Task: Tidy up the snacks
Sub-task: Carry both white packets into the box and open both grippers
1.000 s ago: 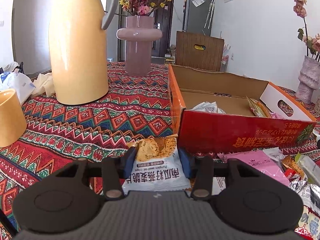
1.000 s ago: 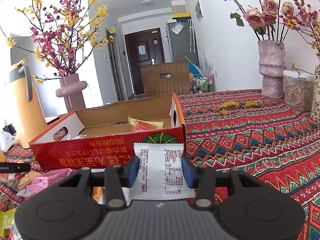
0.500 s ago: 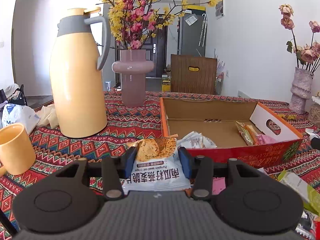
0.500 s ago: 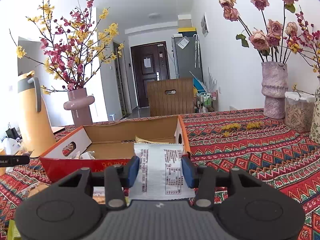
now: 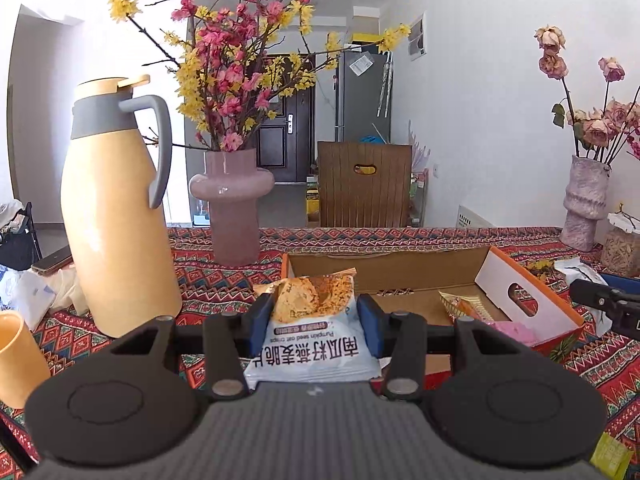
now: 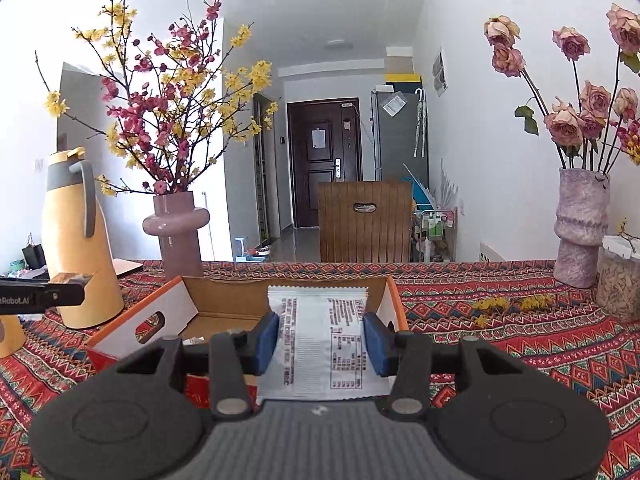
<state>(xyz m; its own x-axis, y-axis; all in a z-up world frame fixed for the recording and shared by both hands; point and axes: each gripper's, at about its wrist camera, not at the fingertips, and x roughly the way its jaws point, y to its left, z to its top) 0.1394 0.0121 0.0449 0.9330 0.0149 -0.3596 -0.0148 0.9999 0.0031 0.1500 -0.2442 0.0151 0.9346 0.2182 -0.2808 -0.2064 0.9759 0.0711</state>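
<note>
My left gripper [image 5: 316,326] is shut on a white oat-crisp snack packet [image 5: 314,336] with a cookie picture, held in the air just in front of the left end of the open orange cardboard box [image 5: 532,300]. Several snack packets [image 5: 468,308] lie inside the box. My right gripper [image 6: 320,338] is shut on a white snack packet [image 6: 320,344] with its printed back up, held over the near wall of the same box [image 6: 176,308]. The right gripper's tip [image 5: 600,300] shows at the right of the left wrist view.
A tall yellow thermos jug [image 5: 116,220] and a pink vase of blossom branches [image 5: 232,208] stand left of the box on the patterned tablecloth. A yellow mug [image 5: 16,356] is at near left. A rough pink vase with roses [image 6: 580,224] and a jar [image 6: 618,280] stand at right.
Both grippers have risen with their packets and tilted up toward level. The box now sits lower in both views, and the loose packets on the cloth have dropped out of sight.
</note>
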